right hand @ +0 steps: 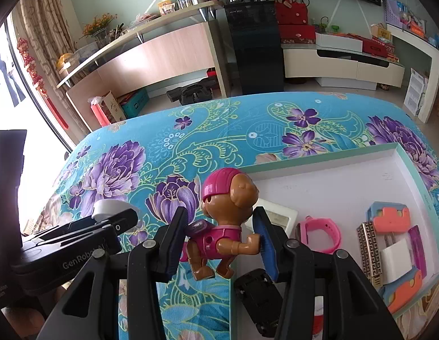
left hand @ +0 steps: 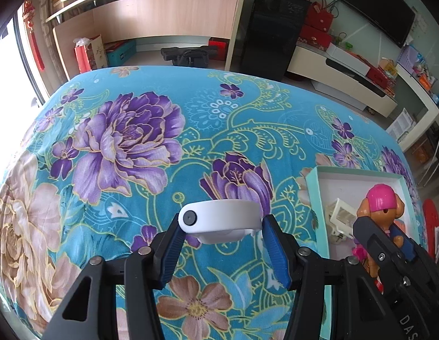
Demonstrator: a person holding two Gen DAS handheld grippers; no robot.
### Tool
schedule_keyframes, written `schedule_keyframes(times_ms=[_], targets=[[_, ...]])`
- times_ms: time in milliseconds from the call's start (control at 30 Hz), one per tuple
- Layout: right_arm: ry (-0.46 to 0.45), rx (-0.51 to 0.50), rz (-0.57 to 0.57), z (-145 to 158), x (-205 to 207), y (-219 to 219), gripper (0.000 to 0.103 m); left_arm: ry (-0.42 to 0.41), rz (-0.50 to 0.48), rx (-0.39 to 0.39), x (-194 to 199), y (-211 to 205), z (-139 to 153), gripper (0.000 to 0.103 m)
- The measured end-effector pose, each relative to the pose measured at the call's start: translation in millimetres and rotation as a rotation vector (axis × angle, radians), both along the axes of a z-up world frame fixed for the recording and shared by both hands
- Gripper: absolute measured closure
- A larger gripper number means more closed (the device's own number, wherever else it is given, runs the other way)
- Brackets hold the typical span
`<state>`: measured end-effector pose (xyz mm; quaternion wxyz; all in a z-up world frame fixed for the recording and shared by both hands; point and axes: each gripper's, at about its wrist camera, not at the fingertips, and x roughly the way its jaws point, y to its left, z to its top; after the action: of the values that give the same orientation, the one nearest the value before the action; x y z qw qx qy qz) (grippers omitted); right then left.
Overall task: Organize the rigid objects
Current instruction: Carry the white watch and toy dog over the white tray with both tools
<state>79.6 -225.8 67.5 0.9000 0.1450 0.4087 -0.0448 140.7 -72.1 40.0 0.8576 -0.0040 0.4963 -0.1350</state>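
Observation:
My left gripper (left hand: 223, 226) is shut on a white round device (left hand: 219, 219) with a dark lens, held above the floral tablecloth. My right gripper (right hand: 221, 226) is shut on a brown toy dog with a pink helmet (right hand: 228, 215), held over the left edge of the shallow white box (right hand: 332, 158). The toy dog (left hand: 379, 206) and the right gripper also show at the right of the left wrist view. In the right wrist view the left gripper (right hand: 114, 221) shows at the left with the white device (right hand: 109, 208).
The box holds a pink watch (right hand: 323, 233), a white framed item (right hand: 279, 218), a black toy car (right hand: 257, 297), a patterned lighter (right hand: 368, 252), a white charger (right hand: 395, 260) and orange-blue pieces (right hand: 389, 216). Shelves and a black cabinet (right hand: 256, 45) stand beyond the table.

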Motion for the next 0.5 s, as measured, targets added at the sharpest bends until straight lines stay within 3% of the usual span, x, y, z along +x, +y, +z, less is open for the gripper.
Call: schedule_keyframes(times_ms=[500], targets=[[-0.01, 0.005, -0.168, 4.8, -36.8, -64.9, 0.054, -0.063, -0.207, 0.009, -31.5, -80.8, 17.3, 0.044]])
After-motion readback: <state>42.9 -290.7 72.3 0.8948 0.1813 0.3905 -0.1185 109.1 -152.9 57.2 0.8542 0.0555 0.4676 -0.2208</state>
